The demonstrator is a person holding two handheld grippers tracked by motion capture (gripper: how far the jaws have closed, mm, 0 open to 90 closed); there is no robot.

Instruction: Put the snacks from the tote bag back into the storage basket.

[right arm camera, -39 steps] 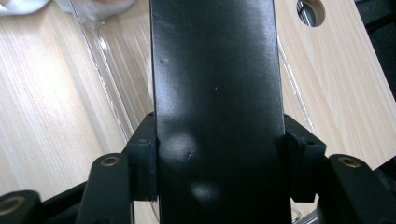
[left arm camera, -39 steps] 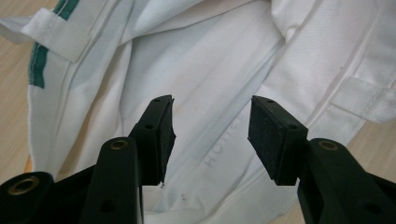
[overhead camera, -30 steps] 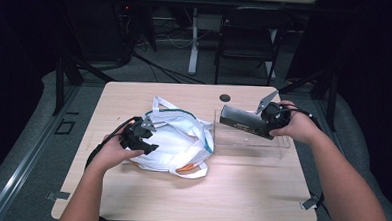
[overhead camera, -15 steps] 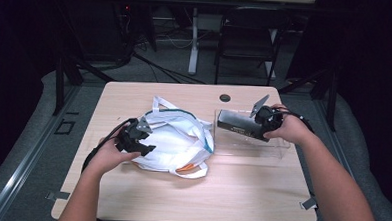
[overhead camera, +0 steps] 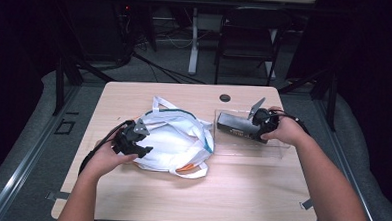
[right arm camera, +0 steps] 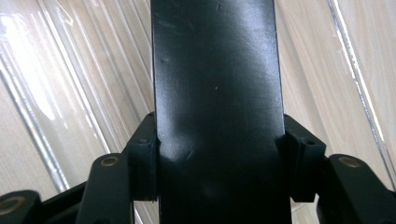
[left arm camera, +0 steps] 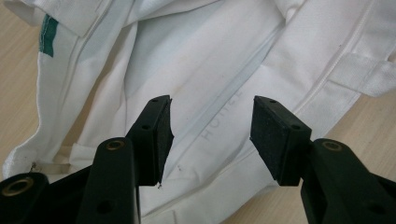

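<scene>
A white cloth tote bag (overhead camera: 177, 139) with green trim lies crumpled at the table's middle left; something orange (overhead camera: 186, 166) peeks from under its near edge. My left gripper (overhead camera: 145, 142) rests at the bag's left side. In the left gripper view the bag (left arm camera: 224, 56) lies just beyond my left gripper (left arm camera: 210, 135), which stands open with nothing pinched. My right gripper (overhead camera: 256, 124) is shut on a long dark box (overhead camera: 236, 126), held low over a clear plastic tray (overhead camera: 275, 150). In the right gripper view the box (right arm camera: 215, 84) sits between both pads of my right gripper (right arm camera: 217, 158).
A round cable hole (overhead camera: 225, 98) sits near the table's far edge. The clear tray's ribbed bottom (right arm camera: 70, 93) lies under the box. Bare tabletop (overhead camera: 230, 192) spreads along the near side. A chair and desk legs stand on the floor behind the table.
My right hand has come down and a little left with the dark box, closer to the clear tray. The left hand and the bag have stayed put.
</scene>
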